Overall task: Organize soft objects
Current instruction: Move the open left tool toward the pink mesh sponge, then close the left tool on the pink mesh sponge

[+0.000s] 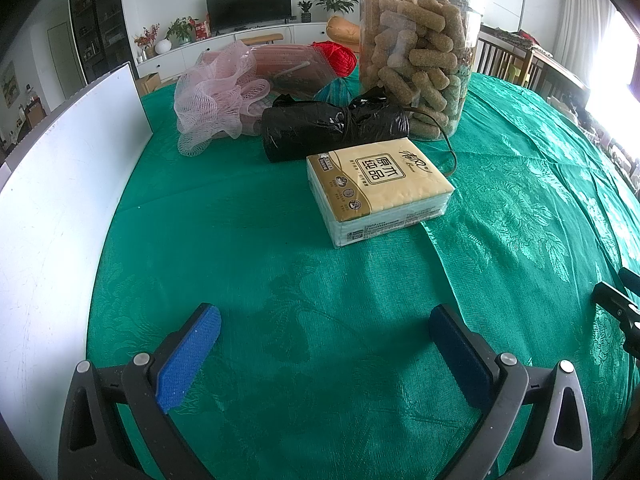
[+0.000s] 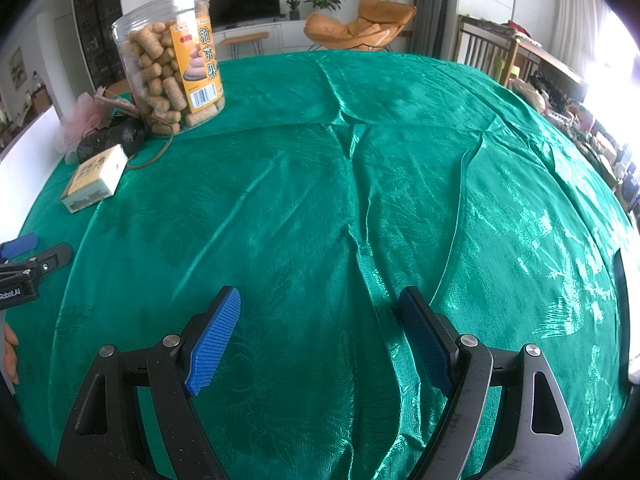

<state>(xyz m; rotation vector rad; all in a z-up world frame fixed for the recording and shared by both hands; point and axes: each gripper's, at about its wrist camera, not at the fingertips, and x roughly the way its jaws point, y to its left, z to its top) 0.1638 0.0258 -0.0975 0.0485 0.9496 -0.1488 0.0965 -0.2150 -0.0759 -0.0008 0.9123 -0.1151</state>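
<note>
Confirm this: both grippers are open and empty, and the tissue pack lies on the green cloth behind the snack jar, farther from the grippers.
Not quite. The tissue pack lies in front of the snack jar, nearer the grippers, as the left wrist view shows. The rest holds: the left gripper and right gripper are open and empty, and the pack lies on the green cloth.

At my ten o'clock the tissue pack (image 1: 378, 184) reads 原木纯品, the snack jar (image 2: 172, 68) carries 油京果 on its orange label above a barcode, and my left gripper (image 2: 24, 264) shows "Robot.AI".
</note>
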